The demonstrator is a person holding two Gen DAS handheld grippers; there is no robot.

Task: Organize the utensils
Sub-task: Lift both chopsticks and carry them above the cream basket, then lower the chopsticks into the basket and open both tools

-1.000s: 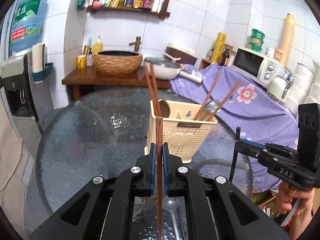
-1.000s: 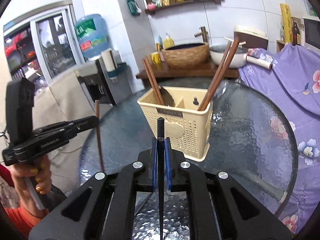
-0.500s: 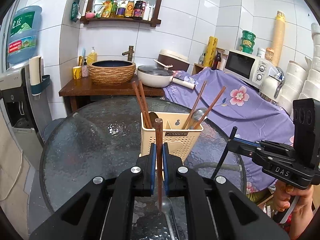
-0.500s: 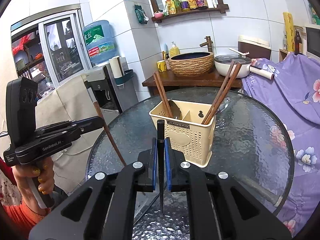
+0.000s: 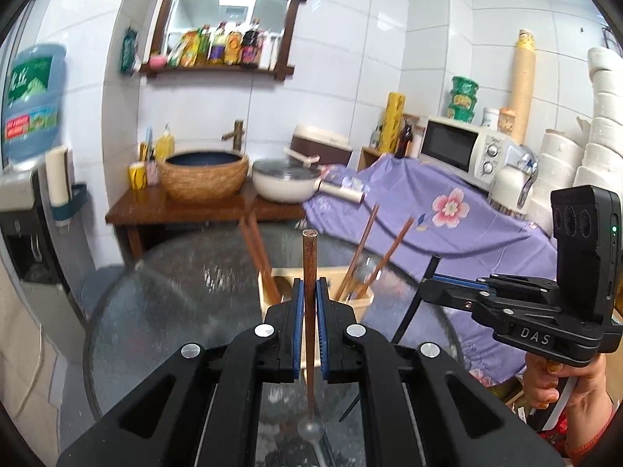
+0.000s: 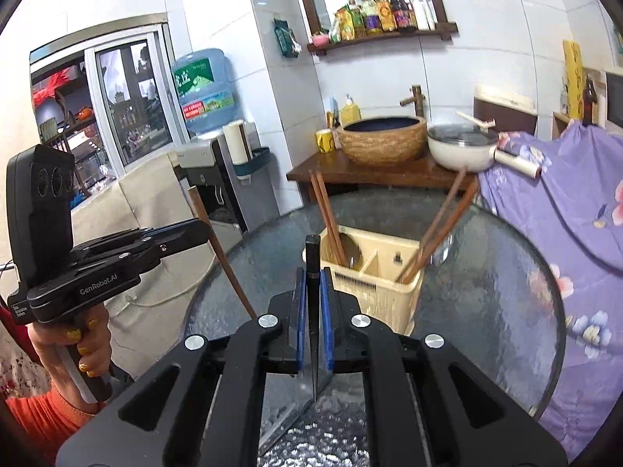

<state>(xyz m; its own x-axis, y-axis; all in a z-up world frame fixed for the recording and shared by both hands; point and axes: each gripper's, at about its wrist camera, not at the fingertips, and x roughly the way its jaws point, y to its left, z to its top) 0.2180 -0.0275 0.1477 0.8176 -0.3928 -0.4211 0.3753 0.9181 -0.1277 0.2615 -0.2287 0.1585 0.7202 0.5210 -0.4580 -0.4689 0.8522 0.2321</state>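
My left gripper (image 5: 307,292) is shut on a brown wooden chopstick (image 5: 309,257), held upright above the glass table (image 5: 163,292); both also show at the left of the right wrist view (image 6: 202,229). My right gripper (image 6: 312,288) is shut on a black chopstick (image 6: 312,257), also upright; it shows in the left wrist view (image 5: 426,292) at the right. A cream plastic utensil basket (image 6: 373,292) stands on the table ahead of both grippers, with several brown chopsticks (image 6: 327,214) and a spoon in its compartments. A metal spoon (image 5: 310,428) lies on the glass below my left gripper.
A purple flowered cloth (image 5: 447,218) covers furniture right of the table. A wooden side table (image 6: 370,171) behind holds a woven basin and a white pan. A water dispenser (image 6: 218,163) stands at the left. A microwave (image 5: 463,151) sits at the back right.
Both grippers have drawn back and risen from the basket, each still holding its chopstick. The basket now looks smaller and lower in both views.
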